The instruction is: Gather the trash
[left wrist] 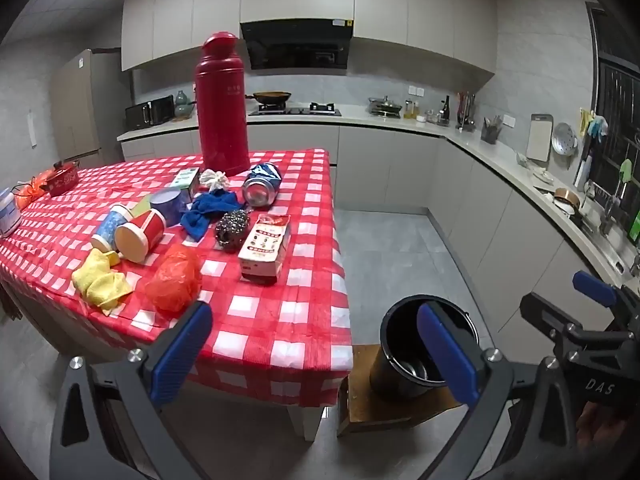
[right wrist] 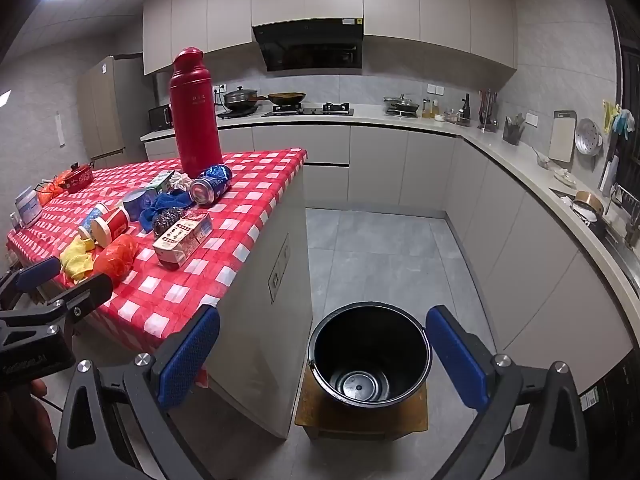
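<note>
Trash lies on the red checked table: an orange plastic bag, a drink carton, a crushed blue can, paper cups and a white paper wad. A black bucket stands empty on a low wooden stool beside the table. My left gripper is open and empty, off the table's near corner. My right gripper is open and empty above the bucket. The same trash shows in the right wrist view, with the carton nearest.
A tall red thermos stands at the table's far side. A blue cloth, a steel scourer and a yellow cloth lie among the trash. Kitchen counters run along the back and right walls. Grey tile floor lies between.
</note>
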The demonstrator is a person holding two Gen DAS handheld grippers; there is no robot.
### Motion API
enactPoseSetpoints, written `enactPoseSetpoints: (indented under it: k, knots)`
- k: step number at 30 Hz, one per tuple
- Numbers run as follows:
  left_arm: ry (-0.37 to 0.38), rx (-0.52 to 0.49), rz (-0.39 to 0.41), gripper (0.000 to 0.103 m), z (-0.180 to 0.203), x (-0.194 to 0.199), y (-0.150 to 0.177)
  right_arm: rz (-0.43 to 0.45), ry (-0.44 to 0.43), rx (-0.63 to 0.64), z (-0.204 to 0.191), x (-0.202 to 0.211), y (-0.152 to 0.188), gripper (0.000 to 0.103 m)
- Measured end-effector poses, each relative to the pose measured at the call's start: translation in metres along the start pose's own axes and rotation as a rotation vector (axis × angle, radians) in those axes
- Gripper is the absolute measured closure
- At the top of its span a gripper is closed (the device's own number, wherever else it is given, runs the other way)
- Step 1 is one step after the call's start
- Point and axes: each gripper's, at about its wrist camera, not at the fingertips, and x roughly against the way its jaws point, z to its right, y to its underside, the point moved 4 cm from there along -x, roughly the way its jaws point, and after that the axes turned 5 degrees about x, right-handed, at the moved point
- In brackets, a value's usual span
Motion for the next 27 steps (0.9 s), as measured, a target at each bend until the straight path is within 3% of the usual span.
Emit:
enactPoseSetpoints:
  k: [5,6,27]
  knots:
    - [0.021,-0.021,0.011,0.0,-0.0006,-0.0009,-0.0028,0.001,0.001,0.002,0.0,-0.0002,-0.0006,0.0]
    - [-0.028,-0.02,0.022,0.0,0.0003,0.0025,-0.0009,0.001,0.001,0.002,0.0,-0.0002,-0.0007,0.0]
    - [-0.029,-0.019,0.025,0.0,-0.0024,0.0008,-0.0051,0.002,0.001,0.001,-0.0003,-0.0017,-0.0022,0.0]
